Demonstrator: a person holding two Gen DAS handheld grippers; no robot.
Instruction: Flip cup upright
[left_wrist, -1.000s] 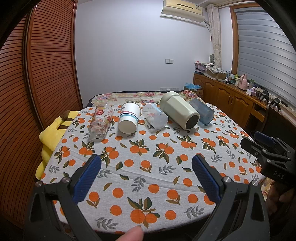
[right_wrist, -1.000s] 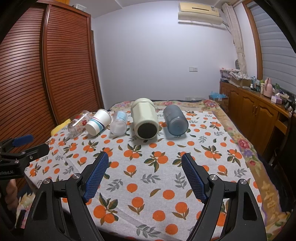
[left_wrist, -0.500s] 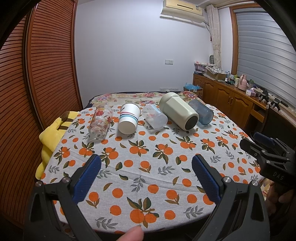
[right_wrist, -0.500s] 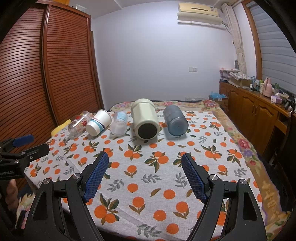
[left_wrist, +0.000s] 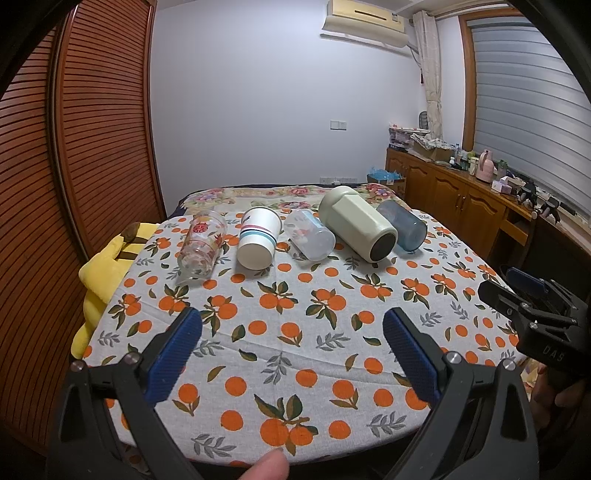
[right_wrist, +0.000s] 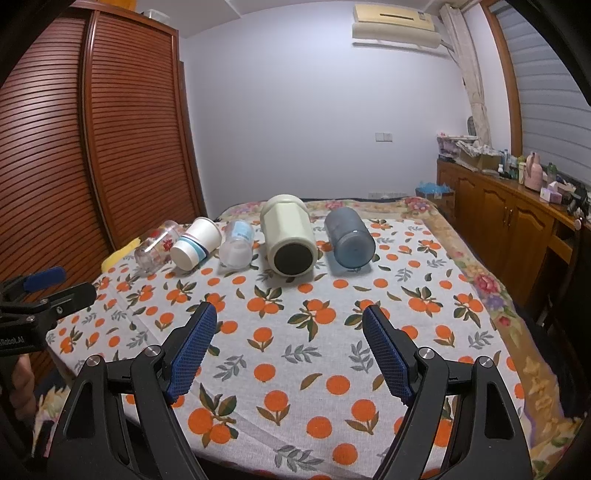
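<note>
Several cups lie on their sides in a row at the far side of the table. From left: a clear glass with red print (left_wrist: 201, 243) (right_wrist: 155, 248), a white paper cup with stripes (left_wrist: 257, 242) (right_wrist: 195, 244), a clear plastic cup (left_wrist: 310, 240) (right_wrist: 238, 248), a large cream tumbler (left_wrist: 357, 229) (right_wrist: 290, 240), and a blue-grey cup (left_wrist: 402, 229) (right_wrist: 349, 242). My left gripper (left_wrist: 291, 345) is open and empty over the near table. My right gripper (right_wrist: 290, 350) is open and empty, also well short of the cups.
An orange-print cloth (left_wrist: 295, 317) covers the table. A yellow plush toy (left_wrist: 107, 266) lies off its left edge. A wooden wardrobe (left_wrist: 74, 166) stands left and a cluttered sideboard (right_wrist: 517, 206) right. Each gripper shows at the edge of the other's view.
</note>
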